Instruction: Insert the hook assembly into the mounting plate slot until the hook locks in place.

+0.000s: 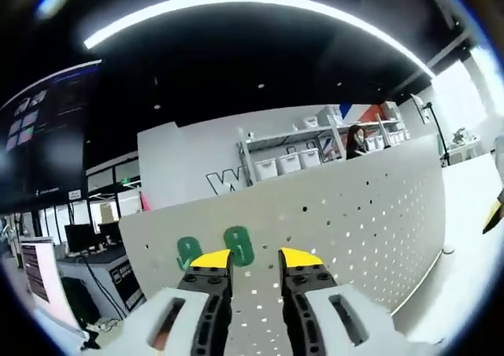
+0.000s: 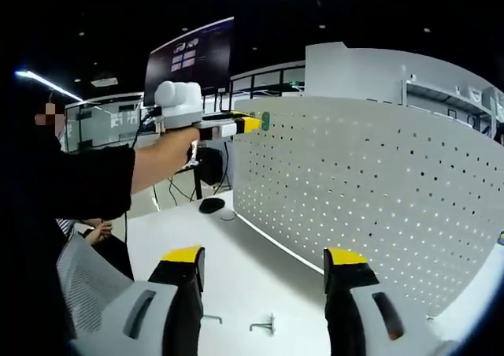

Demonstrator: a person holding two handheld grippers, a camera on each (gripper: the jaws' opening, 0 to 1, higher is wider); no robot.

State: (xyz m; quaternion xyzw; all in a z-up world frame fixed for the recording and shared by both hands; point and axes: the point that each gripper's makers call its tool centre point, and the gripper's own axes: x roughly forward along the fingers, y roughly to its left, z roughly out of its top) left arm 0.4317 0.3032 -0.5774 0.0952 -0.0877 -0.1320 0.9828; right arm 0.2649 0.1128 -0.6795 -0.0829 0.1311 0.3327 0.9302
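**Inspector:** Where is the hook assembly sitting?

**Assistant:** Two green plastic hooks (image 1: 239,245) are hanging on the white perforated metal mounting plate (image 1: 370,214), directly ahead of the left gripper (image 1: 256,258). Its yellow-tipped jaws are standing narrowly apart, holding nothing; one hook is lying just beyond the left jaw tip.

**Inspector:** And the other one?

**Assistant:** The right gripper (image 2: 264,256) is hovering well back over the white tabletop (image 2: 236,269), jaws wide and empty (small metal hooks (image 2: 264,324) are resting below it). The left is plainly nearer the plate.

**Inspector:** Locked?

**Assistant:** Cannot tell; the hooks' long axes are running upright along the plate face
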